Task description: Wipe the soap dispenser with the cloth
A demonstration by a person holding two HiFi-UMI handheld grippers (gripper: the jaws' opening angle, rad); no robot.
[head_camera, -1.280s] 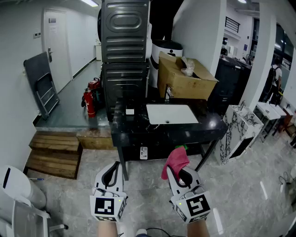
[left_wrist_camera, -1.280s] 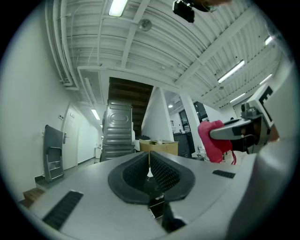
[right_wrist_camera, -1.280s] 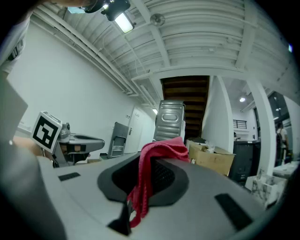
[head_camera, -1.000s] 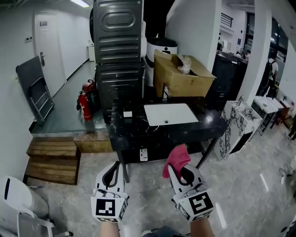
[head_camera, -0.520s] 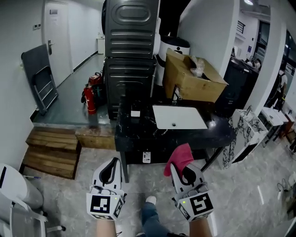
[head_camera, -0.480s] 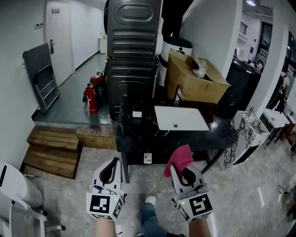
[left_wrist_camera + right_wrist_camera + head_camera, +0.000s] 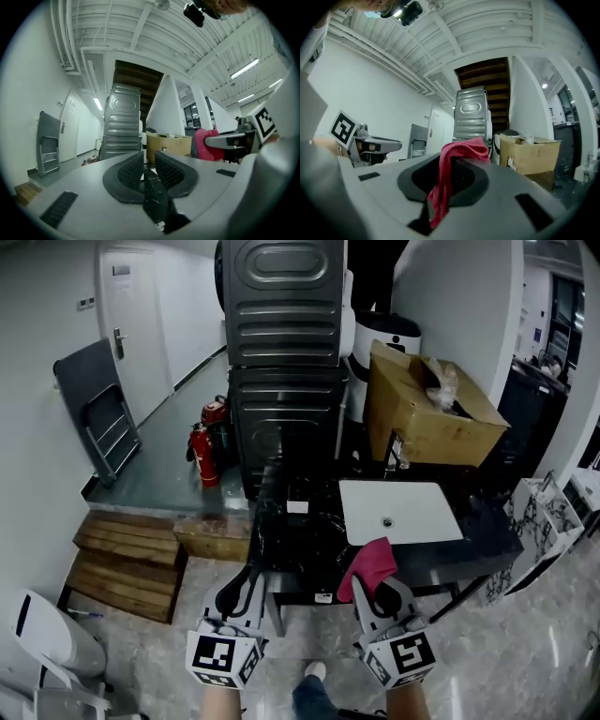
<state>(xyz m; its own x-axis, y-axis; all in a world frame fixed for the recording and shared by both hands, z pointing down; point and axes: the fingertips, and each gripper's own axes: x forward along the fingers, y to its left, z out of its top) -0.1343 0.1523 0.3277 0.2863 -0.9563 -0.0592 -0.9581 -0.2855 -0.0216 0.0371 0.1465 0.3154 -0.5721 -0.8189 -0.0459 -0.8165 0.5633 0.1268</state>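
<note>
My right gripper (image 7: 375, 589) is clamped on the pink cloth (image 7: 368, 564); left gripper (image 7: 242, 582) jaws just cracked open to a narrow gap, nothing between them, both facing the black counter (image 7: 302, 538)

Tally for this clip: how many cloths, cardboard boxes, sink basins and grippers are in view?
Cloth: 1
Cardboard box: 1
Sink basin: 1
Grippers: 2, the left gripper, whose jaws have just been opening with nothing between them, and the right gripper, shut on the cloth
Total: 5
</note>
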